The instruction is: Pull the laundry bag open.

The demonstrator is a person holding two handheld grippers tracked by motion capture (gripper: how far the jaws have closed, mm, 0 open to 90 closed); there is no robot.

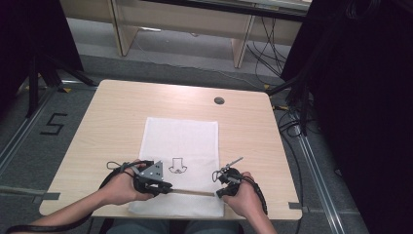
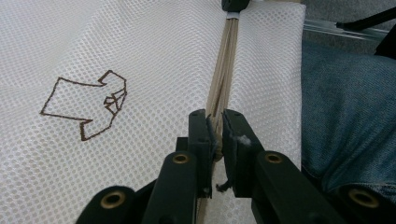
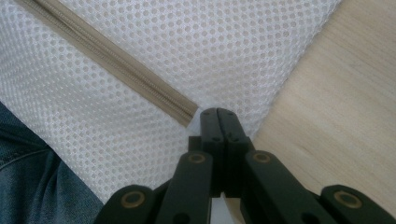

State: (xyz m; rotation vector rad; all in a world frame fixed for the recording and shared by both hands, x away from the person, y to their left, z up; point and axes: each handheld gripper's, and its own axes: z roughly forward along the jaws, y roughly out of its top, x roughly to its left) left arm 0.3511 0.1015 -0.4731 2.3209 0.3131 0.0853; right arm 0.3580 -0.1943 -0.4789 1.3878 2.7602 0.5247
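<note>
A white mesh bag lies flat on the wooden table, with a brown shirt outline drawn on it. A beige zipper runs across the bag near the front edge. My left gripper is shut on the zipper at its left part, its jaws pinching the beige tape. My right gripper is shut on the mesh just past the zipper's right end, jaws pressed together on the fabric. The far end of the zipper meets the right gripper.
A round cable hole sits in the table's far right part. The person's jeans are just beyond the front edge. Bare wood lies to the right of the bag. Black stands and cables flank the table.
</note>
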